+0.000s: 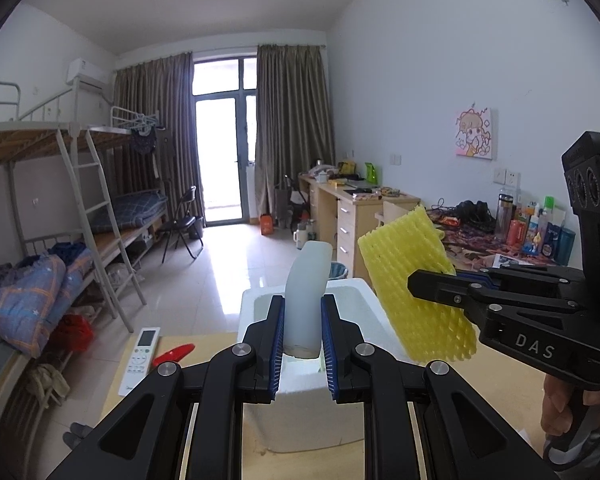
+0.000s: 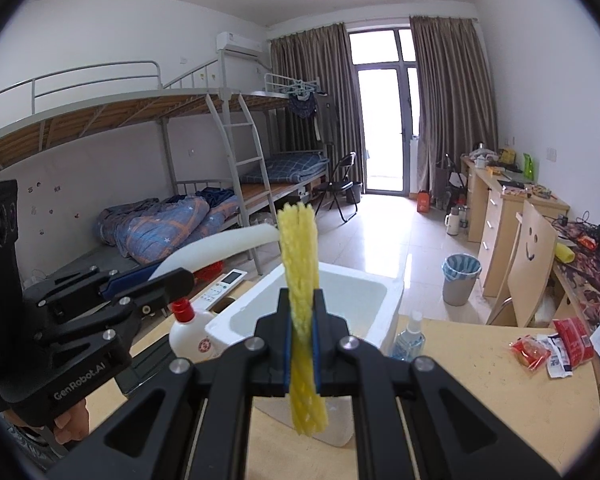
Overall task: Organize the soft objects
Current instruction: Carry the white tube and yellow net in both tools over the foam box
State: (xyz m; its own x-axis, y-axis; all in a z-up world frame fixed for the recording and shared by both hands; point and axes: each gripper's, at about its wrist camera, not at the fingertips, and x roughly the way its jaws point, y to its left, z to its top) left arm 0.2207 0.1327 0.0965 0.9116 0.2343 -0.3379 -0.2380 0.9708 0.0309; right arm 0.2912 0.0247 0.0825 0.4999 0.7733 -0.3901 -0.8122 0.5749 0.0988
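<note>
The left gripper point(image 1: 302, 350) clamps a curved white foam strip point(image 1: 306, 300) near its lower end. The right gripper point(image 2: 302, 350) pinches a yellow foam mesh sheet point(image 2: 300, 280) mid-length. Both look light, squashy and floppy. They hang above the white foam box point(image 2: 380, 320). At nine o'clock stands a red-capped white bottle point(image 2: 188, 330); at three o'clock, a small clear spray bottle point(image 2: 410, 336).

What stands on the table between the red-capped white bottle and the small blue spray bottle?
The white foam box, seen in the right wrist view.
</note>
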